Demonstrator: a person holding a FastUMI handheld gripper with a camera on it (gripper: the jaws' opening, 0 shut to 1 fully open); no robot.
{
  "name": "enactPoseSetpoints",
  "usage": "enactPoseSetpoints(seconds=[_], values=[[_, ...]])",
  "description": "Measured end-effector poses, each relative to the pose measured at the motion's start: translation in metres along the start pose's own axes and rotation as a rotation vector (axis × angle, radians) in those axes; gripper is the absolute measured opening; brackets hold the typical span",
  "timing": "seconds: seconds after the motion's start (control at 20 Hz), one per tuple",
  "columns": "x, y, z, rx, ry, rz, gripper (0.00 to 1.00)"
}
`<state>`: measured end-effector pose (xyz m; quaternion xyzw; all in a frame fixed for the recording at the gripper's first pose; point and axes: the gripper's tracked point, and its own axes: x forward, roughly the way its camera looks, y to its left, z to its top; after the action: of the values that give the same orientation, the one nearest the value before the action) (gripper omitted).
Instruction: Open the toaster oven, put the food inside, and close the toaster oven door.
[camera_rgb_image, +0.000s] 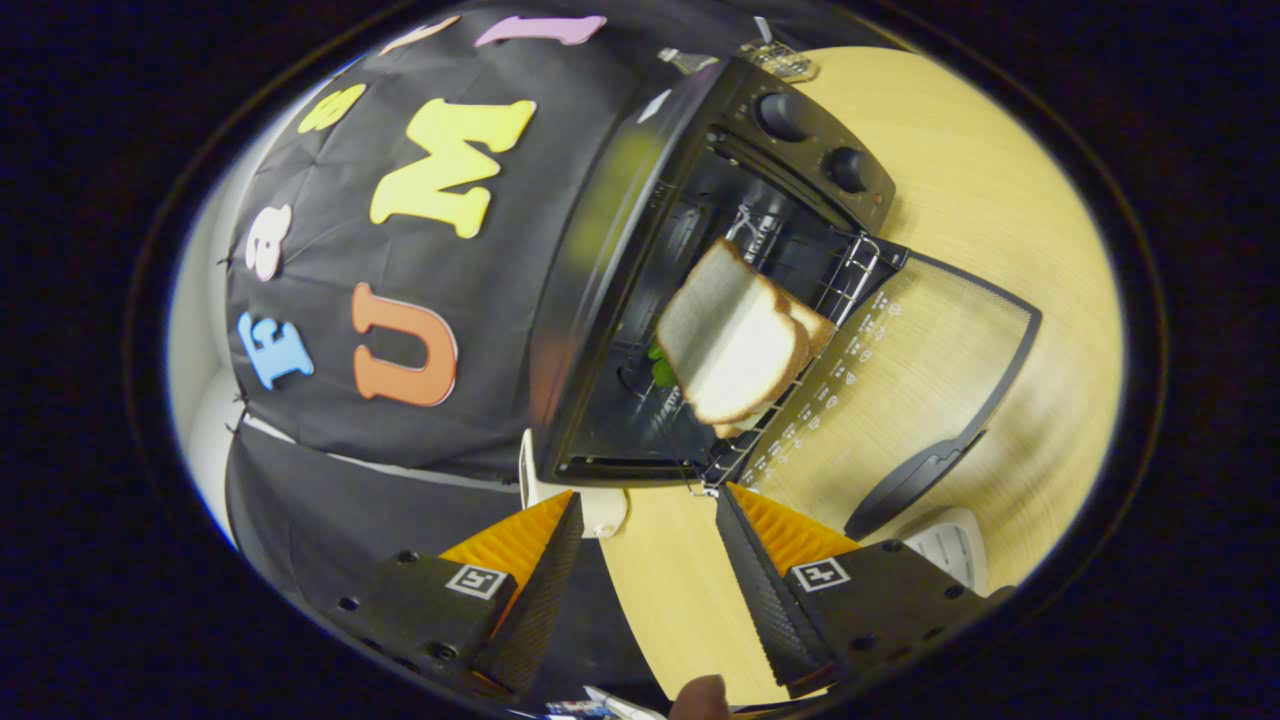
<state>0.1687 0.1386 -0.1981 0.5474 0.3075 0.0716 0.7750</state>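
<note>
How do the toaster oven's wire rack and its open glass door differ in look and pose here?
The wire rack is bare metal bars, while the door is a glass pane with a dark frame and handle. The rack carries the sandwich; the door carries nothing. The rack sits mostly within the toaster oven; the door folds out over the table. Both lie beyond the open tongs.

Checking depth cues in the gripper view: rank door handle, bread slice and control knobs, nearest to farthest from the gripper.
The gripper is open, jaws apart and holding nothing.
1. Door handle: just ahead of one finger, on the far edge of the lowered door.
2. Bread slice: beyond the fingers, on the rack at the oven mouth.
3. Control knobs: farthest, on the toaster oven's panel past the bread.
</note>
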Motion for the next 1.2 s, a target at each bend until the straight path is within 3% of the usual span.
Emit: enactPoseSetpoints(seconds=[0.2,0.5,0.75,1.0,1.2], values=[[-0.045,0.017,-0.019,-0.208,0.000,0.063,0.89],[-0.108,0.001,-0.039,-0.512,0.037,0.078,0.89],[-0.147,-0.033,-0.043,-0.589,0.125,0.046,0.89],[-0.157,-0.075,0.000,-0.726,-0.025,-0.045,0.89],[-0.143,-0.117,0.012,-0.760,-0.026,-0.105,0.89]])
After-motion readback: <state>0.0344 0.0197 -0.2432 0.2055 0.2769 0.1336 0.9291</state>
